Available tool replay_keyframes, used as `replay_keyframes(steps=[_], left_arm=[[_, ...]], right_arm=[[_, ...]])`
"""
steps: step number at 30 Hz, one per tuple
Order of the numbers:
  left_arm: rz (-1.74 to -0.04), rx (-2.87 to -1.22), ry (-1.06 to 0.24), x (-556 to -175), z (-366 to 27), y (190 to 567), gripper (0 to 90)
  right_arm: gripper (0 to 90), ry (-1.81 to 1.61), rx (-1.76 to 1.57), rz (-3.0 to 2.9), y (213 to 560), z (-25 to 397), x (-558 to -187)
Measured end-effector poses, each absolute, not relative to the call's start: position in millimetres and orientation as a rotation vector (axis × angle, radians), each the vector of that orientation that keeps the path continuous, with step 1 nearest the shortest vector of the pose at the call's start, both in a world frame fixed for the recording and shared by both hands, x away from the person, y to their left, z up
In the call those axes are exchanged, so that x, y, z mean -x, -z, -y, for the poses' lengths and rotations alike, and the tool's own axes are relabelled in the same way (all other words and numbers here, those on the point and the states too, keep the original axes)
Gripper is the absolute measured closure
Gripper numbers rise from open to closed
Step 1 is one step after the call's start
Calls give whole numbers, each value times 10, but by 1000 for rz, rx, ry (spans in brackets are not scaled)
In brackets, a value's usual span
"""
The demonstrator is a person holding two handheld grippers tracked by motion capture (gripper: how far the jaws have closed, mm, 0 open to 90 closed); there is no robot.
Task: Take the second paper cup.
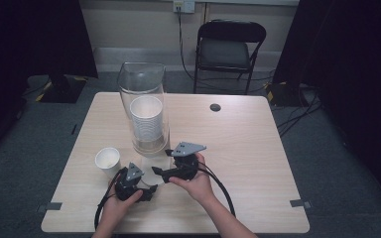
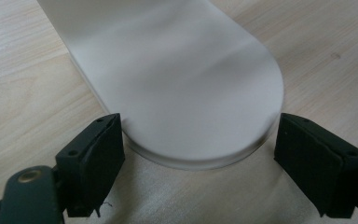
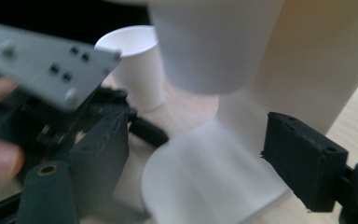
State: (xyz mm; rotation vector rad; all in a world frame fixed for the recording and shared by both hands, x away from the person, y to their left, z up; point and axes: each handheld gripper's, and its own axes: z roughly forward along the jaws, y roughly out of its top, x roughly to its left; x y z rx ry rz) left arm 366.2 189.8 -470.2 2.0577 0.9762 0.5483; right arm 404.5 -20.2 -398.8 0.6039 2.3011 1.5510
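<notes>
- A tall clear tube (image 1: 144,106) stands in the middle of the high view, on a light wooden worktop (image 1: 258,163). It is a cup holder with a stack of white paper cups (image 1: 147,121) inside it.
- The tube sits on a flat clear base (image 2: 182,88) with a round end. The round end points to the bottom of the high view, toward the person.
- The left gripper (image 1: 151,191) is low in the high view, just left of the middle, held in the person's left hand (image 1: 121,201). It points at the round end of the base.
- In the left gripper view, its fingers (image 2: 93,158) are wide apart. One sits at each side of the round end of the base, just beside it. I cannot tell if they touch it. They hold nothing.
- The right gripper (image 1: 158,172) is just above and to the right of the left one in the high view, held in the right hand (image 1: 196,183). It points to the left, at the foot of the tube.
- In the right gripper view, its fingers (image 3: 303,158) are wide apart too. The base shows between them, and the bottom of the lowest cup (image 3: 209,46) hangs above. They hold nothing.
- One single white cup (image 1: 108,161) stands upright on the worktop, at the left of the tube and just above the left gripper in the high view.
- A black folding chair (image 1: 230,47) stands on the floor past the far edge of the worktop, at the top of the high view.
</notes>
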Motion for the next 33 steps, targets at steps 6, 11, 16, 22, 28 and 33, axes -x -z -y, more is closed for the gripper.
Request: replay_keyframes(steps=[6, 11, 16, 22, 28, 33], left_arm=[[-975, -2058, -543, -3666, -1901, 4702, 152], [-973, -2058, -542, -3667, -1901, 4703, 152], [-974, -2057, -542, -3667, -1901, 4704, 152], [-975, -2056, -544, -3662, -1898, 4704, 153], [-984, -2054, -545, -3649, -1891, 4705, 155], [-973, -2061, -544, -3630, -1893, 4705, 158]], right_arm=[[270, -1669, -615, -2222, 3957, 136, -4131], [281, -1753, -652, -2171, 3946, 87, -4165], [312, -1766, -678, -2171, 3937, 42, -4205], [338, -1706, -623, -2181, 3917, 19, -4206], [356, -1718, -626, -2164, 3991, 24, -4196], [900, -1586, -673, -2333, 4395, 93, -4247]])
